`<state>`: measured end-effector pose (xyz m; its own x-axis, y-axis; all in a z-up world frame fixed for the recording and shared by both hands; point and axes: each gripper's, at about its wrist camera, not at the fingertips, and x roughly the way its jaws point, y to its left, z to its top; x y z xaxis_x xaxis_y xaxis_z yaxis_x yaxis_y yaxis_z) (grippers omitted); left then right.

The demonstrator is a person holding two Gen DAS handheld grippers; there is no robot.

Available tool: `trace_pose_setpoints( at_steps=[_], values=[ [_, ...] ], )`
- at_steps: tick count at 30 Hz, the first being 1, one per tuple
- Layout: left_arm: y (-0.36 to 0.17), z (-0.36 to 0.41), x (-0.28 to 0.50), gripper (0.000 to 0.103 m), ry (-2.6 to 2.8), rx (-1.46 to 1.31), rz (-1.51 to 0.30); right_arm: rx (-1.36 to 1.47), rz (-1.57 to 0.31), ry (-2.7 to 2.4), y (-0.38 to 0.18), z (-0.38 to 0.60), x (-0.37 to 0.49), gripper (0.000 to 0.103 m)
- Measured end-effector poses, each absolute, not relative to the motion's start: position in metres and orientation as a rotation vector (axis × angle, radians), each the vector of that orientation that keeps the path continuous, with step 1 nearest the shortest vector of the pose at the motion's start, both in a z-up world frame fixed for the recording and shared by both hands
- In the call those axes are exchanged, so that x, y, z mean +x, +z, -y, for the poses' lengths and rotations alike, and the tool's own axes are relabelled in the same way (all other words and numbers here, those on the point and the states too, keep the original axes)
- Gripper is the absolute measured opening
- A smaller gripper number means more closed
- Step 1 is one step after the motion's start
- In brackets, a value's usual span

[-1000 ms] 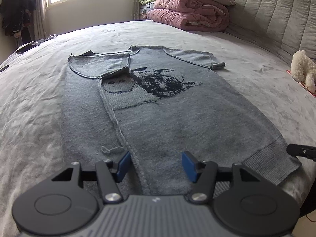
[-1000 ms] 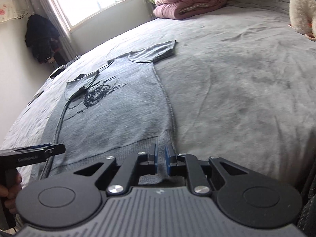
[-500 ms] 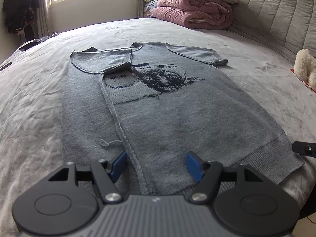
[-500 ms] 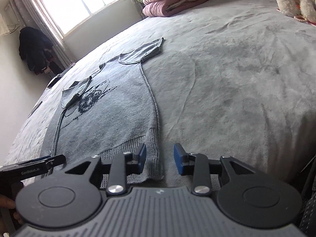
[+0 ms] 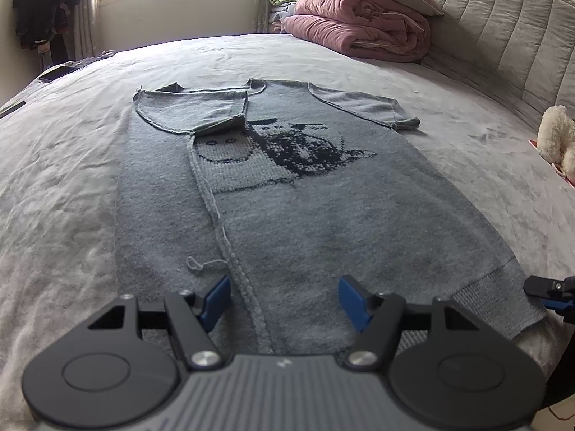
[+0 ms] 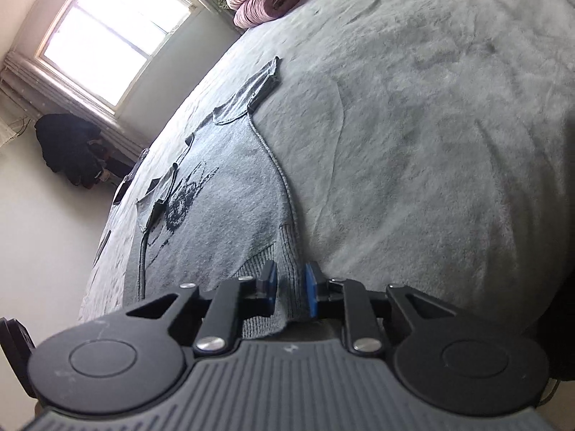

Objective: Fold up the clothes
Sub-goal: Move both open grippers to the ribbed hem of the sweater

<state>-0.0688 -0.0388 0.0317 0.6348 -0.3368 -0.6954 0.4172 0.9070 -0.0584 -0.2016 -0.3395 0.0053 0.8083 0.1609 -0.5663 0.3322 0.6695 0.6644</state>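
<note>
A grey knit sweater [image 5: 305,215] with a dark cat pattern lies flat on the grey bed [image 5: 64,186]. Its left side and sleeve are folded in over the front. My left gripper [image 5: 282,300] is open and empty over the folded edge near the hem. My right gripper [image 6: 290,287] is tilted and open a little, with the ribbed right hem corner [image 6: 287,262] between its blue pads. The sweater also shows in the right wrist view [image 6: 230,194]. The right gripper's tip shows at the right edge of the left wrist view [image 5: 550,289].
Folded pink quilts [image 5: 363,32] and a pillow lie at the head of the bed by the padded headboard [image 5: 503,43]. A white plush toy [image 5: 555,136] sits at the right. A phone [image 5: 59,72] lies at the far left edge. Dark clothes [image 6: 72,151] hang by the window.
The right gripper opened from shut, tilted, and now straddles the hem corner with narrower jaws. The left gripper stayed open and drew slightly back along the folded edge.
</note>
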Motion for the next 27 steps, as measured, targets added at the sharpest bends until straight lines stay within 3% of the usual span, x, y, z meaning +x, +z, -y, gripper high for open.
trace_pose_setpoints(
  at_steps=[10, 21, 27],
  values=[
    [0.033, 0.038, -0.068, 0.067, -0.436, 0.105, -0.771, 0.63, -0.555, -0.137, 0.02, 0.317, -0.205, 0.009],
    [0.036, 0.03, -0.058, 0.067, -0.417, 0.019, -0.8, 0.329, -0.426, -0.113, 0.04, 0.266, -0.195, 0.006],
    [0.039, 0.023, -0.055, 0.067, -0.42, -0.026, -0.799, 0.152, -0.46, -0.001, 0.033, 0.217, -0.183, 0.005]
  ],
)
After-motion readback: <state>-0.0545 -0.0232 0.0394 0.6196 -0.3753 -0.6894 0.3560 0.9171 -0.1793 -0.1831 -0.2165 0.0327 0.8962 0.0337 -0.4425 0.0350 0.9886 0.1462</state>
